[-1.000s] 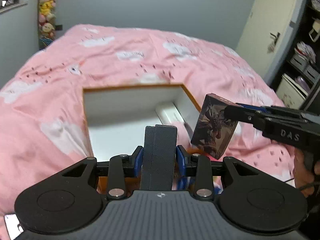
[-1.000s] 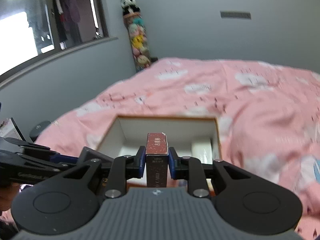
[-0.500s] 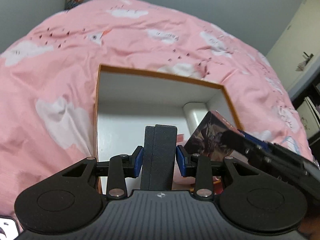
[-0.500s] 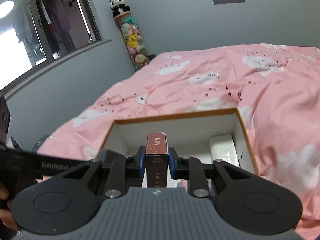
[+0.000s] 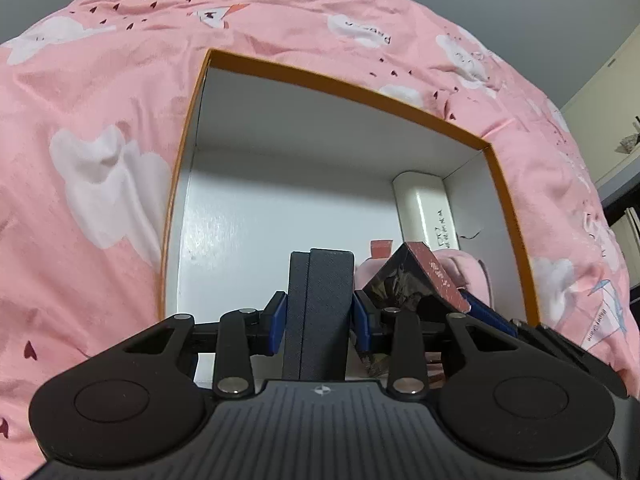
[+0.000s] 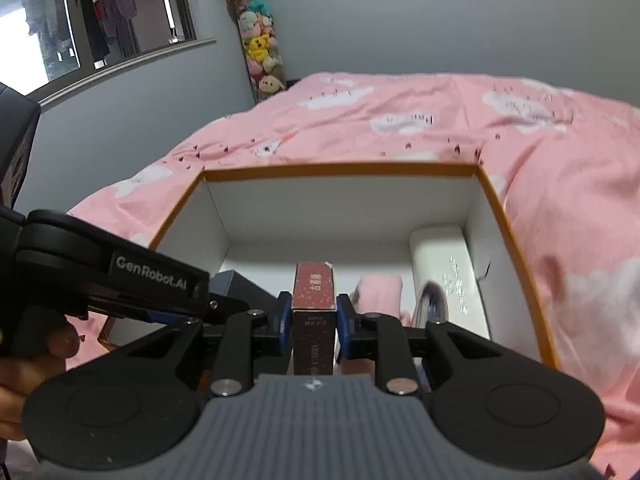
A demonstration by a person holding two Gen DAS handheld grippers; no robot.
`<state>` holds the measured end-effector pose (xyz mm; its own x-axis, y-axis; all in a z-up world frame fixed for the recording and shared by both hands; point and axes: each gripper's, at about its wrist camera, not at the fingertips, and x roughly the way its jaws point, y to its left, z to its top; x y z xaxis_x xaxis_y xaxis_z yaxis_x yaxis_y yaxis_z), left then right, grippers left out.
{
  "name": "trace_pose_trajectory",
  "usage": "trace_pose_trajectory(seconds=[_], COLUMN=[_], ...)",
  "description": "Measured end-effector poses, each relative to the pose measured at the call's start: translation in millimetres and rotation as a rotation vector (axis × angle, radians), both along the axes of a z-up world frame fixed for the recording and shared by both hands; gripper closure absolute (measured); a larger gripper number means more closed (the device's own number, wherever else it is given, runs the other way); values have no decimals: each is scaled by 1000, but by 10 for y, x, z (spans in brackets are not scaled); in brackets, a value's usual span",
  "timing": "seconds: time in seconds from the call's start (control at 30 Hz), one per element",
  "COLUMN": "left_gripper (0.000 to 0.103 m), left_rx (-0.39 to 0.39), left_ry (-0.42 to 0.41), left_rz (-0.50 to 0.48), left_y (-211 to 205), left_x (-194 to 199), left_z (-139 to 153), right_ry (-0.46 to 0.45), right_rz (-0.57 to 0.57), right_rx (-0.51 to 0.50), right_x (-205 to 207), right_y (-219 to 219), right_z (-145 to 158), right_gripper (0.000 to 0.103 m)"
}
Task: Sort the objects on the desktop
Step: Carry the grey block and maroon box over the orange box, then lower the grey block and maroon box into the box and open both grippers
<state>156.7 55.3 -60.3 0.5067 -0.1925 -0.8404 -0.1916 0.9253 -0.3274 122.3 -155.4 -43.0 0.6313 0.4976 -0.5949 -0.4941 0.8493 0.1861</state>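
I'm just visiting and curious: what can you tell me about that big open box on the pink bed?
The box is a large open-topped carton, apparently cardboard, with an orange rim and outside and plain white inner walls and floor. It sits sunk into the pink cloud-print bedding. Against its right wall lies a long white case; something soft and pink lies near it. Both claws hover over its near edge, each gripping an item.

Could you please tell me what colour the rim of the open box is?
Orange, around the white-walled cardboard box; clearest in the left wrist view.
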Motion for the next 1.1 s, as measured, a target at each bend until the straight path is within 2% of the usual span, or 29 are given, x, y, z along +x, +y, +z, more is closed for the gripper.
trace_pose_trajectory(seconds=[0.23,0.5,0.6,0.73,0.9,1.1], left_gripper=[64,63,62,62,59,66], left_rx=[3,-15,-46,-102,-123,-168], left_ry=[52,54,60,57,41,43], left_rz=[3,-5,-22,-42,-43,-25], left_y=[-92,-111,-126,-152,-140,-66], left_x=[84,89,103,86,60,81], left_z=[-139,-153,-159,-164,-167,-283], right_ry=[65,26,-36,-83,-78,-70], right_rz=[-9,-15,-66,-156,-254,-282], right_rx=[28,51,75,103,138,144], right_x=[33,-104,-215,-290,-317,-326], right_y=[-62,-144,-273,-485,-709,-751], right_z=[-54,41,112,170,119,61], right_gripper=[76,74,65,65,64,63])
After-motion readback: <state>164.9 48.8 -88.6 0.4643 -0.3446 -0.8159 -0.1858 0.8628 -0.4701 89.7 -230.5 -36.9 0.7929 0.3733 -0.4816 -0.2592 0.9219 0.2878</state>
